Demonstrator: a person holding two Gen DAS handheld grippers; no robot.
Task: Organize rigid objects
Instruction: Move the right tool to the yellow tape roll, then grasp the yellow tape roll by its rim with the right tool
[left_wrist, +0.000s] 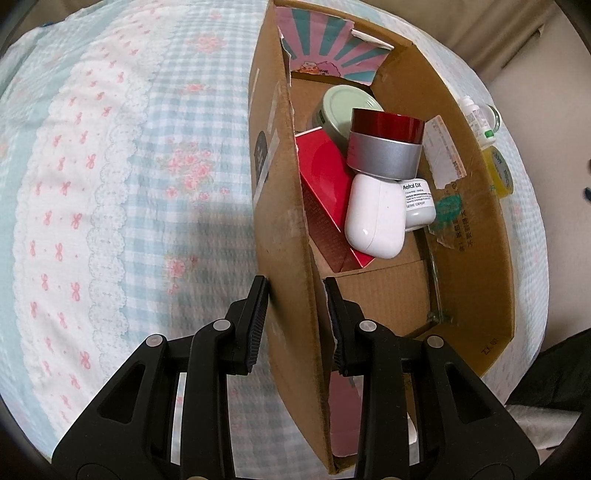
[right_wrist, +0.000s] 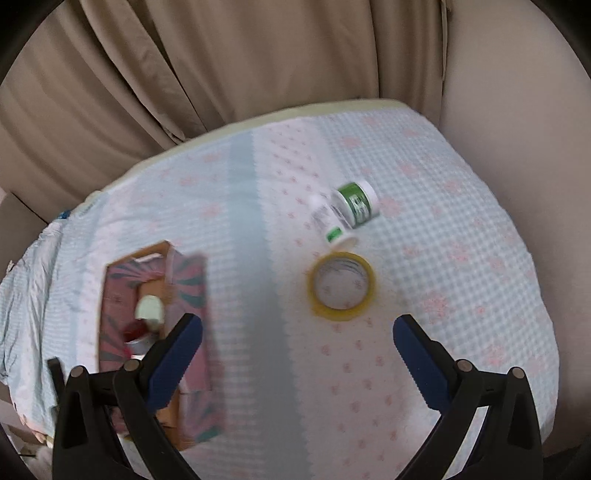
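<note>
My left gripper (left_wrist: 295, 306) is shut on the near wall of a cardboard box (left_wrist: 288, 229) that stands on the bed. In the box lie a red carton (left_wrist: 325, 184), a white earbud case (left_wrist: 375, 218), a red and silver jar (left_wrist: 386, 146), a pale green lidded jar (left_wrist: 345, 107) and a small white jar (left_wrist: 419, 205). My right gripper (right_wrist: 297, 332) is open and empty above the bed, just short of a yellow tape roll (right_wrist: 341, 284). Beyond the tape lie a small white dropper bottle (right_wrist: 330, 223) and a green-labelled jar (right_wrist: 356, 203). The box (right_wrist: 155, 314) shows at the left.
The bed has a blue gingham cover with pink flowers (left_wrist: 129, 184). Beige curtains (right_wrist: 184, 74) hang behind the bed. The tape roll (left_wrist: 500, 173) and the dropper bottle (left_wrist: 478, 122) lie just outside the box's right wall. The bed's edge runs close behind them.
</note>
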